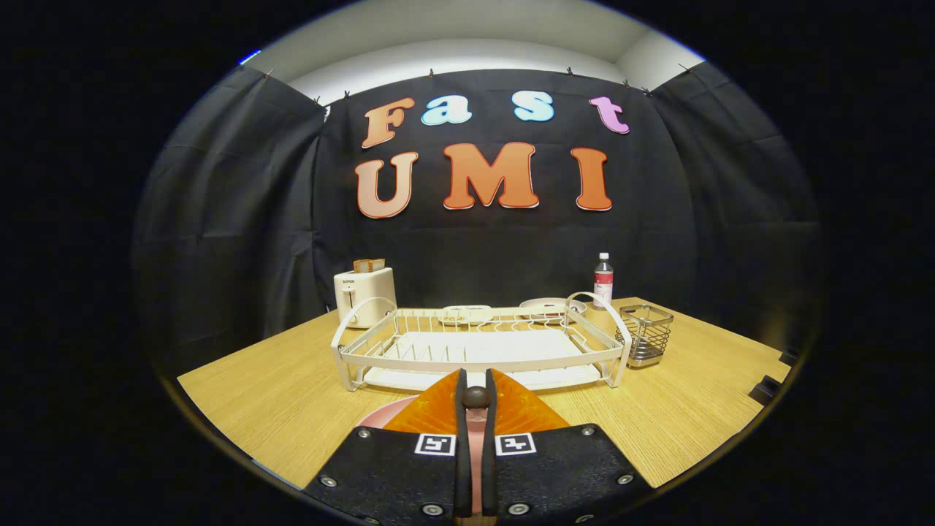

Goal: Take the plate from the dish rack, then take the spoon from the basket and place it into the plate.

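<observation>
My gripper (475,377) is nearly shut, and a dark rounded spoon end (475,397) sits pinched between its two fingers; the rest of the spoon is hidden by them. Right beneath the fingers lies the pink plate (377,417) on the wooden table, showing to the left of the fingers and through the slit between them. Just beyond the fingertips stands the white dish rack (478,348), with no dishes in it. The wire basket (646,334) stands at the rack's right end.
A white toaster (364,296) with bread in it stands behind the rack's left end. A bottle (603,280) and a flat white round item (549,306) are behind its right end. The wooden table (277,394) ends close on both sides.
</observation>
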